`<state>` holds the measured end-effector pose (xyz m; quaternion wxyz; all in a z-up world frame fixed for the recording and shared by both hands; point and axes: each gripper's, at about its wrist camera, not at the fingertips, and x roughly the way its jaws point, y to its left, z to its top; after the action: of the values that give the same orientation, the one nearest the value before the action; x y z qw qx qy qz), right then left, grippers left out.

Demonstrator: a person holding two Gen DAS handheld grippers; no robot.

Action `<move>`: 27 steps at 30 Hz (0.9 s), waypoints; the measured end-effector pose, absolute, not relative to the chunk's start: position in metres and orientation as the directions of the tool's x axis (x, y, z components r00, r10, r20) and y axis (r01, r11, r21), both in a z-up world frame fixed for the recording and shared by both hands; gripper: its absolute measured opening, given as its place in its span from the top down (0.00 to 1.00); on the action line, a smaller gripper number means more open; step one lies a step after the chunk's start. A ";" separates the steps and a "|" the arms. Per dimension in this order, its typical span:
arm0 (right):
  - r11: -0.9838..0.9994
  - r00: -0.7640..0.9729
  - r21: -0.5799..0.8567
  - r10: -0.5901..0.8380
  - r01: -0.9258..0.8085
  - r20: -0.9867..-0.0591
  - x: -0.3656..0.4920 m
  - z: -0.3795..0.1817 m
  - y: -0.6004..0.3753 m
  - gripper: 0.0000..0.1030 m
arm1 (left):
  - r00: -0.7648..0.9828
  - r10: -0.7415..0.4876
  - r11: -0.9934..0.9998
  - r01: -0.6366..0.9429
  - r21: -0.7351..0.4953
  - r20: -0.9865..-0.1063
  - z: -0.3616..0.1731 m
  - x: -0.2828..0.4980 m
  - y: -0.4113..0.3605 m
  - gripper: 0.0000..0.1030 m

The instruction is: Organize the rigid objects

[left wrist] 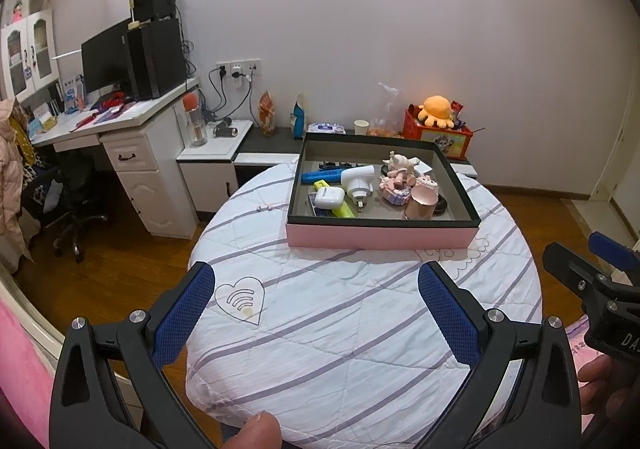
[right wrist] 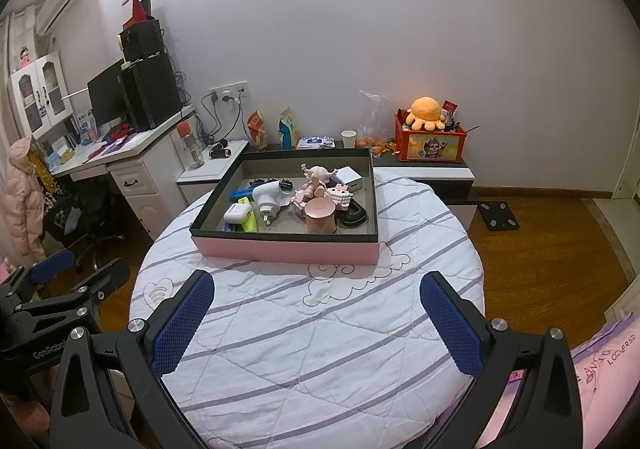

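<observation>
A shallow pink box [left wrist: 380,238] [right wrist: 284,250] with a black rim lies on the far half of a round bed's striped white quilt [left wrist: 340,329] [right wrist: 320,329]. Inside lie a white plug adapter [left wrist: 357,179] [right wrist: 269,195], a white earbud case [left wrist: 329,197] [right wrist: 235,213], a yellow highlighter [left wrist: 344,211], a blue tool [left wrist: 320,175], a pink jar [left wrist: 420,203] [right wrist: 320,217], a pale figurine [left wrist: 400,169] [right wrist: 316,177] and a small white box [right wrist: 350,177]. My left gripper [left wrist: 316,269] and right gripper [right wrist: 317,279] hover open over the near quilt, both short of the box and holding nothing.
A white desk [left wrist: 120,117] with monitor and computer tower stands at left, with an office chair [left wrist: 72,193] before it. Behind the bed a low cabinet [right wrist: 432,171] carries a red box with an orange plush [right wrist: 426,113] and a paper cup [right wrist: 348,138]. A black scale [right wrist: 498,215] lies on the wood floor.
</observation>
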<state>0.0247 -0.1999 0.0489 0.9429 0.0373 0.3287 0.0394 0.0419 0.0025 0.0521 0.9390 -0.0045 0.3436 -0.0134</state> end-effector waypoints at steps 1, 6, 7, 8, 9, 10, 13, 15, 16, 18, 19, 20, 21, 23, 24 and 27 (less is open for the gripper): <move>0.994 0.781 0.096 0.099 -0.050 -0.617 0.025 0.049 -0.200 0.00 | 0.762 -0.026 1.000 0.022 -0.016 -0.647 0.052 0.043 0.002 0.00; 0.994 0.780 0.095 0.098 -0.051 -0.618 0.026 0.050 -0.199 0.00 | 0.761 -0.029 1.000 0.026 -0.013 -0.648 0.052 0.044 0.002 0.00; 0.994 0.780 0.094 0.098 -0.050 -0.618 0.026 0.049 -0.199 0.00 | 0.761 -0.030 1.000 0.028 -0.014 -0.648 0.052 0.045 0.001 0.00; 0.994 0.780 0.095 0.098 -0.050 -0.618 0.026 0.049 -0.200 0.00 | 0.761 -0.031 0.999 0.029 -0.014 -0.648 0.052 0.045 0.001 0.00; 0.994 0.780 0.095 0.099 -0.050 -0.618 0.026 0.050 -0.199 0.00 | 0.760 -0.033 0.999 0.029 -0.017 -0.649 0.052 0.045 0.001 0.00; 0.994 0.780 0.095 0.099 -0.051 -0.618 0.026 0.050 -0.199 0.00 | 0.759 -0.038 0.999 0.031 -0.023 -0.650 0.052 0.046 0.001 0.00; 0.994 0.779 0.095 0.099 -0.050 -0.620 0.027 0.049 -0.199 0.00 | 0.751 -0.055 0.998 0.040 -0.038 -0.657 0.051 0.047 0.002 0.00; 0.994 0.777 0.096 0.100 -0.050 -0.622 0.029 0.048 -0.200 0.00 | 0.751 -0.054 0.999 0.041 -0.036 -0.659 0.050 0.048 0.002 0.00; 0.994 0.776 0.096 0.100 -0.050 -0.623 0.030 0.047 -0.200 0.00 | 0.750 -0.054 0.999 0.041 -0.034 -0.659 0.050 0.048 0.002 0.00; 0.994 0.776 0.097 0.100 -0.051 -0.623 0.031 0.046 -0.200 0.00 | 0.752 -0.056 0.998 0.044 -0.034 -0.657 0.051 0.047 0.003 0.00; 0.994 0.776 0.097 0.100 -0.051 -0.623 0.031 0.046 -0.199 0.00 | 0.752 -0.055 0.998 0.045 -0.032 -0.657 0.051 0.048 0.003 0.00; 0.994 0.776 0.097 0.100 -0.050 -0.623 0.032 0.046 -0.199 0.00 | 0.754 -0.056 0.998 0.049 -0.030 -0.655 0.051 0.048 0.003 0.00; 0.994 0.776 0.098 0.100 -0.050 -0.623 0.032 0.046 -0.199 0.00 | 0.755 -0.056 0.998 0.051 -0.027 -0.653 0.051 0.048 0.002 0.00; 0.994 0.775 0.098 0.101 -0.051 -0.623 0.031 0.046 -0.199 0.00 | 0.760 -0.054 0.998 0.055 -0.017 -0.648 0.052 0.046 0.001 0.00; 0.994 0.775 0.098 0.101 -0.050 -0.623 0.032 0.046 -0.199 0.00 | 0.760 -0.055 0.998 0.058 -0.017 -0.647 0.052 0.046 0.001 0.00; 0.994 0.775 0.098 0.100 -0.050 -0.624 0.031 0.046 -0.199 0.00 | 0.766 -0.062 0.998 0.066 -0.017 -0.640 0.055 0.045 0.001 0.00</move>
<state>0.0313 -0.1987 0.0463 0.9412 0.0378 0.3333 0.0398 0.0452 0.0012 0.0547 0.9396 0.0034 0.3406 -0.0340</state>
